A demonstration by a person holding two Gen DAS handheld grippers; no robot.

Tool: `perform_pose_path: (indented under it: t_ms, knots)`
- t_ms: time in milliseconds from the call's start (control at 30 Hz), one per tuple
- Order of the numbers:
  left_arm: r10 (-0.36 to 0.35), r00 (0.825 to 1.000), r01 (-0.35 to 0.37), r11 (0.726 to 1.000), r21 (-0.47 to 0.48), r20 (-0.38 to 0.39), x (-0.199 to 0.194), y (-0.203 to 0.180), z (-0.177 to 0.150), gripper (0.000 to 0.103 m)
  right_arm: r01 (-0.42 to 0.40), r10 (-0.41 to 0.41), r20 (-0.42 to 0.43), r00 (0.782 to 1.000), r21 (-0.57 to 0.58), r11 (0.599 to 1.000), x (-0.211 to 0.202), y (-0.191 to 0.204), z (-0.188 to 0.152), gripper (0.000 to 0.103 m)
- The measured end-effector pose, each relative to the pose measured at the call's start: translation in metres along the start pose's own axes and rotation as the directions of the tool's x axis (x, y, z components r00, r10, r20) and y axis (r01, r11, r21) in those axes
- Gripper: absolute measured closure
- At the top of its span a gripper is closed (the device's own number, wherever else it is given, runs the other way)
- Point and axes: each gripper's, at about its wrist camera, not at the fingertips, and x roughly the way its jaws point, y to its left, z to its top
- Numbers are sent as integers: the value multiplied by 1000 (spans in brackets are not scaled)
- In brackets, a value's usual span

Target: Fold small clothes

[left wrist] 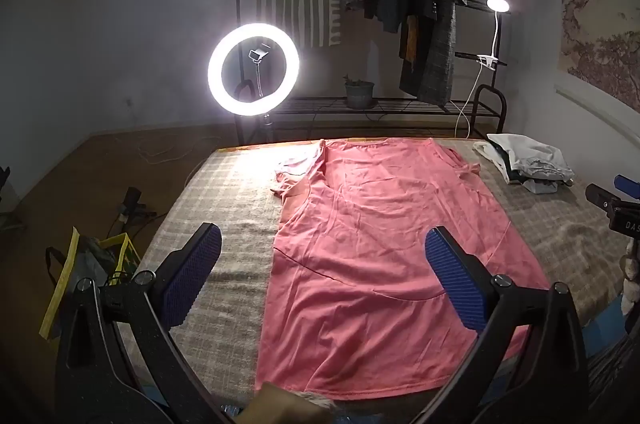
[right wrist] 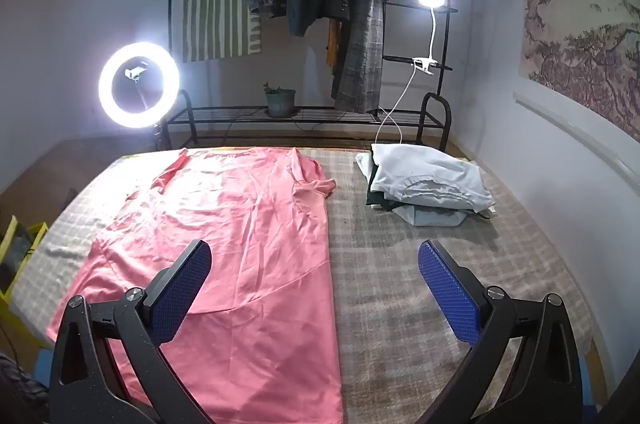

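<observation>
Both tools, left tool (left wrist: pixel 322 276) and right tool (right wrist: pixel 314 284), hover with jaws wide and empty above a pink shirt (left wrist: pixel 372 244) spread flat below them; folded clothes (right wrist: pixel 428 183) lie beyond the right tool.

Your left gripper (left wrist: pixel 322 266) hangs wide open above the pink shirt (left wrist: pixel 376 224), nothing between its blue fingers (left wrist: pixel 454 278). Shirt lies flat on the plaid bed (left wrist: pixel 224 191), left sleeve crumpled. Folded pile of clothes (left wrist: pixel 528 161) sits far right. Ring light (left wrist: pixel 253 69) glows far left. Right gripper's tip (left wrist: pixel 612 207) shows at the right edge.
</observation>
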Motion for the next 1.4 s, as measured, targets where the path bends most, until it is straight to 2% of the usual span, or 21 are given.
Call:
perform_pose_path:
  t_ms: [467,833,1400]
  knots:
    - [7,1000,-7,1000,-11,30,0,10,-11,0,6,-6,2,1000,-21,1000,-1,7,-1,0]
    - [24,999,-23,1000,-12,42,-10,8,1,0,2,-2,1,1000,-22,1000,0,7,-3,0]
    - [27,998,-26,999,-19,49,-11,11,1,0,4,-4,1,1000,-27,1000,0,10,-3,0]
